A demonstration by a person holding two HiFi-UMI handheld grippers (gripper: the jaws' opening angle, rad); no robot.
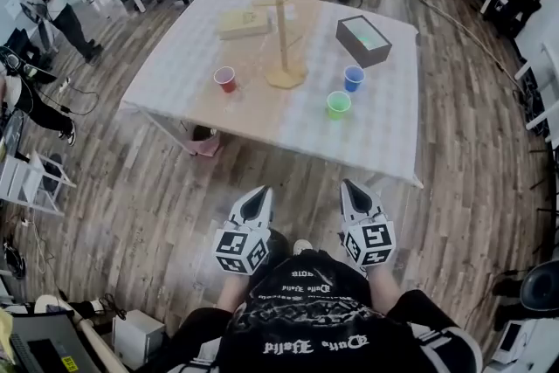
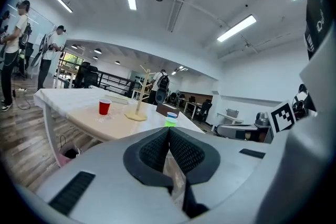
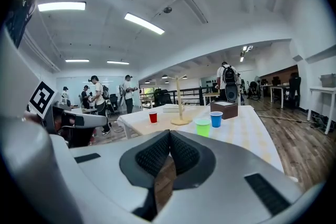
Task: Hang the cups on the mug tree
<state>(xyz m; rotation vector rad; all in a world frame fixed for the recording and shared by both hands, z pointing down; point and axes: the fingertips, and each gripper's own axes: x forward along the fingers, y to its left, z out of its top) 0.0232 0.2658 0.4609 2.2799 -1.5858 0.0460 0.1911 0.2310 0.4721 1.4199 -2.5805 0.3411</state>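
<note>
A wooden mug tree (image 1: 284,39) stands upright near the middle of the white table (image 1: 175,74). Around it stand a red cup (image 1: 225,79), a green cup (image 1: 338,105) and a blue cup (image 1: 353,79), all upright on the tabletop. The same mug tree (image 2: 139,99) and red cup (image 2: 105,107) appear far off in the left gripper view, and the green cup (image 3: 202,126) and blue cup (image 3: 216,119) in the right gripper view. My left gripper (image 1: 260,197) and right gripper (image 1: 352,192) are shut and empty, held side by side over the floor short of the table.
A dark box (image 1: 363,40) sits at the table's far right and a flat wooden block (image 1: 244,24) lies behind the tree. A pink bag (image 1: 203,142) rests under the table. People stand at the far left and beyond the table, and desks and equipment ring the room.
</note>
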